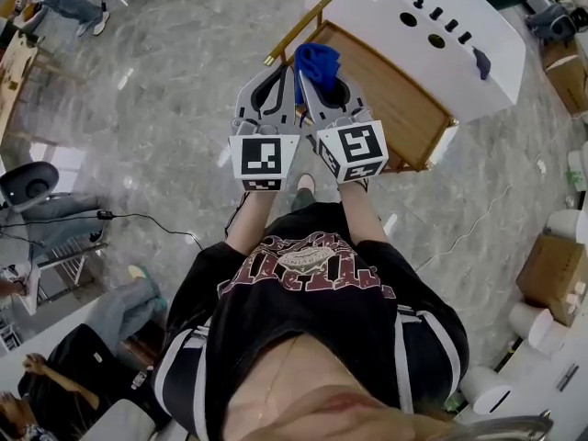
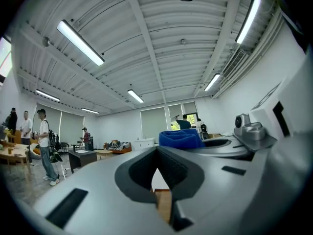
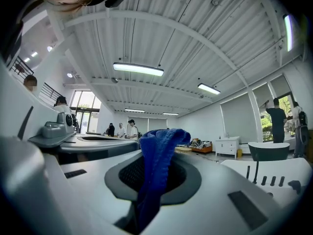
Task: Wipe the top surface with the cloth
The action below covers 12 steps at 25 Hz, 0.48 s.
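Shirt (image 1: 312, 283): black with a dark red print, filling the lower head view; two bare forearms reach forward from it.
Left gripper (image 1: 279, 70) (image 2: 157, 150): held just beside the other one, marker cube toward the person. Its jaws meet at the tips with nothing between them. A sliver of wood shows through the narrow slot lower down.
Right gripper (image 1: 322, 83) (image 3: 154, 166): jaws pressed together on a fold of fabric, which fills the gap between the pads.
Cloth (image 1: 317, 61) (image 3: 157, 153) (image 2: 180, 138): blue and bunched, pinched at its lower part and standing out past the right jaw tips. In the head view it sits over the near left corner of the wood; whether it touches cannot be told.
Wooden top (image 1: 397, 108): brown and rectangular, set at a slant, with both grippers over its near left end.
Brass rail (image 1: 296, 28): runs along the left edge of the wood, just beyond the jaw tips.
White unit (image 1: 459, 67): pale slab behind the wood, with dark round holes and slots.
Floor (image 1: 165, 90): grey marbled tiles, with a black cable (image 1: 138, 217) lying at the left.
People (image 2: 45, 146): standing far off across the room under long ceiling lights.
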{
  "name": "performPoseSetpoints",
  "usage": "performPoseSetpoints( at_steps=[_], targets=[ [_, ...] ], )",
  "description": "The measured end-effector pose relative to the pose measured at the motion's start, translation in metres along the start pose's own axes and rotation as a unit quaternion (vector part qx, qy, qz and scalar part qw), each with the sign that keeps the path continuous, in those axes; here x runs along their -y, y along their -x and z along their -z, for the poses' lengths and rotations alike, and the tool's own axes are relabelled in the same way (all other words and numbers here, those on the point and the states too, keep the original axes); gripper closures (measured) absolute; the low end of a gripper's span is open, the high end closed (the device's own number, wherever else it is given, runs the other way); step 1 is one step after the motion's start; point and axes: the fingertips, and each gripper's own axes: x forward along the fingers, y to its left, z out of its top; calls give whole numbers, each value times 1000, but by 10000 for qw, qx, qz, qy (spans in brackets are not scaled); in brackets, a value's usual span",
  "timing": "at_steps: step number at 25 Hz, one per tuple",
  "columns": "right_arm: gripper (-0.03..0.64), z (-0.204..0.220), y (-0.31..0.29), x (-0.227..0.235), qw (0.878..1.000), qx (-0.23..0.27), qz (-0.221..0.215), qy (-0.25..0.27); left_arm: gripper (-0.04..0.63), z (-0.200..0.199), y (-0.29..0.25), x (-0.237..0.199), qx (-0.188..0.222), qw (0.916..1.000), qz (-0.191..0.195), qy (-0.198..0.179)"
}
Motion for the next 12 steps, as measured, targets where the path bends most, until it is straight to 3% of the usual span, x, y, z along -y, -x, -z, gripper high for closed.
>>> performPoseSetpoints(
  at_steps=[12],
  targets=[
    [558,5,-44,78,10000,26,-70,-18,549,4,-89,3,3,10000,-64,4]
  ],
)
